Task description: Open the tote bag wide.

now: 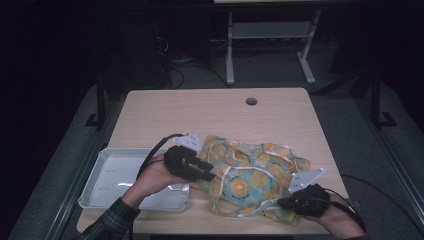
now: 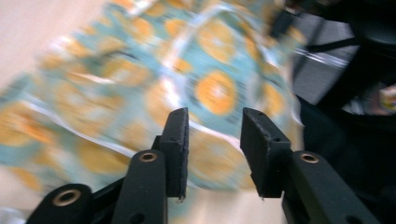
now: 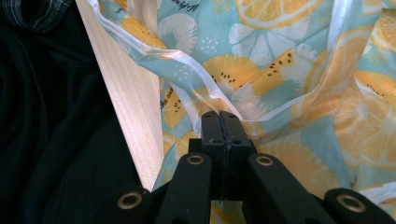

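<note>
A crumpled cloth (image 1: 252, 175) printed with orange citrus slices on pale blue, edged in white, lies on the near right part of the wooden table (image 1: 200, 112). My left gripper (image 1: 210, 175) is at the cloth's left edge; in the left gripper view it (image 2: 215, 116) stands open, with the blurred cloth (image 2: 140, 84) just beyond the jaws. At the cloth's near right corner my right gripper (image 1: 281, 202) is shut. In the right gripper view its jaws (image 3: 219, 114) are pressed together on the cloth's white hem (image 3: 205, 93), close to the table's front edge.
A shallow white tray (image 1: 107, 162) sits at the table's near left, under the left forearm. A round cable hole (image 1: 251, 101) is at the back of the table. Beyond the table stand a desk frame (image 1: 270, 35) and cables on the floor.
</note>
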`<state>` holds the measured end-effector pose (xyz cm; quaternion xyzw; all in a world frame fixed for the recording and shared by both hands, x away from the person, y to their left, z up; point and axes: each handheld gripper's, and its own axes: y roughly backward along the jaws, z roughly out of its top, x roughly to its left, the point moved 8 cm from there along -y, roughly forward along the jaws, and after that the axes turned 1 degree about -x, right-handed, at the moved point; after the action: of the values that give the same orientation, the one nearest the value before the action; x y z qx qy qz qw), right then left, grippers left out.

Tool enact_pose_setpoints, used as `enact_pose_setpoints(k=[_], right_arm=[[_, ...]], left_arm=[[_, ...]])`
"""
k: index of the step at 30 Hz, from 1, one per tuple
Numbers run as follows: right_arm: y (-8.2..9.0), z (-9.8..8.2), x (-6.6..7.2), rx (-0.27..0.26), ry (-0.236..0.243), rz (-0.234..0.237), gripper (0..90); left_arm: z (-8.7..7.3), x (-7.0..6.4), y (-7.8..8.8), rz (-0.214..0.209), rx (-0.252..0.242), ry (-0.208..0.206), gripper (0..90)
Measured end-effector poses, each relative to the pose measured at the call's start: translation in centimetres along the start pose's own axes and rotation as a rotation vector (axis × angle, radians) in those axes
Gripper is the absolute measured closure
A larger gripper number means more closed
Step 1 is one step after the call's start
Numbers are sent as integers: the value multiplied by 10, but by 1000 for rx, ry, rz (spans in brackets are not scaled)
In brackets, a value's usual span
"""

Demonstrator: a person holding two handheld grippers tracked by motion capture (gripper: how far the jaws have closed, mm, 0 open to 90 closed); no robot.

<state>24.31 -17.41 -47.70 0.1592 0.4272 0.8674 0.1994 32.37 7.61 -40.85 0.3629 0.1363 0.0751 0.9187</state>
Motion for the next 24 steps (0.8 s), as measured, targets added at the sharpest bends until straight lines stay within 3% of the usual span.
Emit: enact_pose_setpoints(k=[2, 6, 12, 16, 17, 24], right_arm=[[-1, 0, 0, 3, 0, 1, 896], [-2, 0, 0, 6, 5, 5, 896], [-3, 0, -1, 8, 5, 13, 896], [-2, 0, -1, 4, 1, 15, 896], [-2, -1, -1, 5, 4, 13, 897], [-2, -1, -1, 6, 2, 15, 897]], left_arm=[[7, 13, -10, 29, 10, -2, 588], [14, 31, -35, 29, 42, -4, 512], [17, 43, -63, 28, 92, -4, 417], [11, 46, -68, 35, 120, -10, 390], [9, 46, -68, 36, 125, -10, 401], [0, 50, -69, 34, 174, -27, 812]])
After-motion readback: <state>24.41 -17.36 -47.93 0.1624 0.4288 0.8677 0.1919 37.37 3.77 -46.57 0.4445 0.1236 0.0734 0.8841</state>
